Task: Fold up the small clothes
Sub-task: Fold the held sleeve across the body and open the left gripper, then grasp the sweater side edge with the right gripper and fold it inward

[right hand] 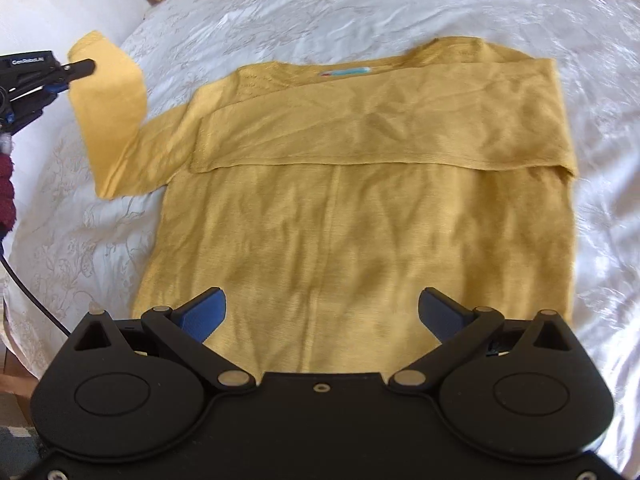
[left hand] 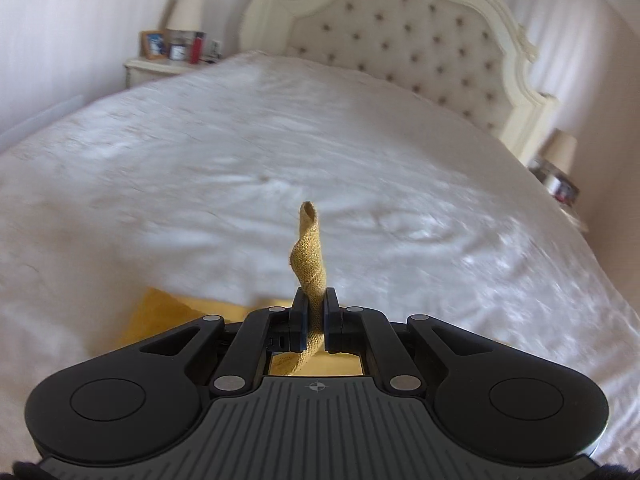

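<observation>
A mustard-yellow sweater (right hand: 352, 216) lies flat on the white bedspread (right hand: 608, 240). One sleeve is folded across its chest (right hand: 400, 120). The other sleeve (right hand: 112, 112) is lifted off the bed at the left, its cuff held by my left gripper (right hand: 86, 66). In the left wrist view my left gripper (left hand: 316, 312) is shut on the twisted cuff (left hand: 308, 256), which sticks up past the jaws. My right gripper (right hand: 320, 312) is open and empty, hovering over the sweater's lower hem; its blue pads (right hand: 204, 316) stand wide apart.
The bedspread (left hand: 280, 152) covers a large bed with a tufted cream headboard (left hand: 400, 32). A nightstand (left hand: 160, 66) with a lamp, photo frames and a red bottle stands at the far left. Another lamp (left hand: 560, 156) stands at the right. A cable (right hand: 28, 292) runs along the bed's left edge.
</observation>
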Demonstrator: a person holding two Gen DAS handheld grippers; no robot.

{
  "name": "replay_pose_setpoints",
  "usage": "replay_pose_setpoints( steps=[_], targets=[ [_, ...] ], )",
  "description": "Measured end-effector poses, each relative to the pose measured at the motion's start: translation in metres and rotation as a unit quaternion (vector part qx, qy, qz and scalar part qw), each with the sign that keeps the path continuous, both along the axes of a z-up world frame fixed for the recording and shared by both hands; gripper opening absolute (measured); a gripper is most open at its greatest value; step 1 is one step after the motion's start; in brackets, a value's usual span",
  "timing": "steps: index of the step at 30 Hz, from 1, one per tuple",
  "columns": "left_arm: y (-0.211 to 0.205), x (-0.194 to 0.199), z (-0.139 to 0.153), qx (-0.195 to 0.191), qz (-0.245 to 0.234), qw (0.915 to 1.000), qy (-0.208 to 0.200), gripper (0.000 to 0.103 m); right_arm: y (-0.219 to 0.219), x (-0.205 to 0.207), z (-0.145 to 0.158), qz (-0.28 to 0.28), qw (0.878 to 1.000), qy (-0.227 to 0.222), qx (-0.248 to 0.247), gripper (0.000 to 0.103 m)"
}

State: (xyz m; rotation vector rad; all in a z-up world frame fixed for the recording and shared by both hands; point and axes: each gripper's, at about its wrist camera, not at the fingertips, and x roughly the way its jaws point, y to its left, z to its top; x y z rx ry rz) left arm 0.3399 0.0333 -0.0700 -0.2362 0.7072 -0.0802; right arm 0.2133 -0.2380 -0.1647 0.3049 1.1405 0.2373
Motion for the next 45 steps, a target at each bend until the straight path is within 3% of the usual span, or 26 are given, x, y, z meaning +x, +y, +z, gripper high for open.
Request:
replay_pose_setpoints(
  steps=[7, 10, 14, 17, 22, 29, 30, 32, 33, 35, 39, 42, 44, 45],
  targets=[
    [-0.095, -0.004, -0.028, -0.006, -0.061, 0.9972, 0.042, 0.009, -0.052, -0.011, 0.000, -0.028, 1.000, -0.011, 0.007, 0.103],
    [-0.118, -0.010, -0.033, -0.003, -0.087, 0.9948, 0.053, 0.025, -0.064, -0.011, 0.000, -0.035, 0.999, -0.013, 0.010, 0.103],
    [-0.131, -0.026, -0.039, 0.032, -0.113, 0.9920, 0.048, 0.034, -0.075, -0.004, 0.002, -0.041, 0.999, -0.022, 0.012, 0.103],
    [-0.122, -0.038, -0.050, 0.071, -0.117, 0.9885, 0.063, 0.044, -0.076, 0.008, 0.004, -0.045, 0.998, -0.028, 0.018, 0.103],
    [-0.086, -0.048, -0.080, 0.131, -0.090, 0.9803, 0.118, 0.045, -0.067, 0.036, 0.008, -0.036, 0.998, -0.041, 0.023, 0.103],
    [-0.028, -0.049, -0.119, 0.138, -0.030, 0.9687, 0.204, 0.045, -0.040, 0.080, 0.000, -0.010, 0.999, -0.042, 0.021, 0.101],
    [-0.023, -0.048, -0.124, 0.138, -0.025, 0.9672, 0.212, 0.045, -0.036, 0.086, -0.003, -0.002, 0.999, -0.043, 0.015, 0.098],
    [-0.015, -0.047, -0.131, 0.121, -0.024, 0.9689, 0.214, 0.047, -0.028, 0.099, -0.008, 0.015, 0.999, -0.040, 0.003, 0.073],
    [-0.013, -0.047, -0.134, 0.114, -0.023, 0.9699, 0.214, 0.048, -0.025, 0.105, -0.011, 0.022, 0.999, -0.036, -0.001, 0.069],
    [-0.012, -0.047, -0.138, 0.102, -0.022, 0.9726, 0.208, 0.056, -0.019, 0.116, -0.019, 0.035, 0.999, -0.030, 0.000, 0.066],
    [-0.017, -0.049, -0.147, 0.075, -0.040, 0.9764, 0.198, 0.088, -0.011, 0.132, -0.032, 0.044, 0.999, -0.017, -0.005, 0.066],
    [-0.026, -0.049, -0.150, 0.093, -0.053, 0.9742, 0.199, 0.096, -0.009, 0.139, -0.042, 0.046, 0.999, -0.003, 0.000, 0.063],
    [-0.030, -0.048, -0.152, 0.098, -0.051, 0.9738, 0.199, 0.099, -0.007, 0.141, -0.046, 0.044, 0.999, 0.006, 0.003, 0.045],
    [-0.031, -0.048, -0.152, 0.099, -0.048, 0.9739, 0.198, 0.100, -0.007, 0.143, -0.048, 0.041, 0.999, 0.010, 0.007, 0.041]
  ],
)
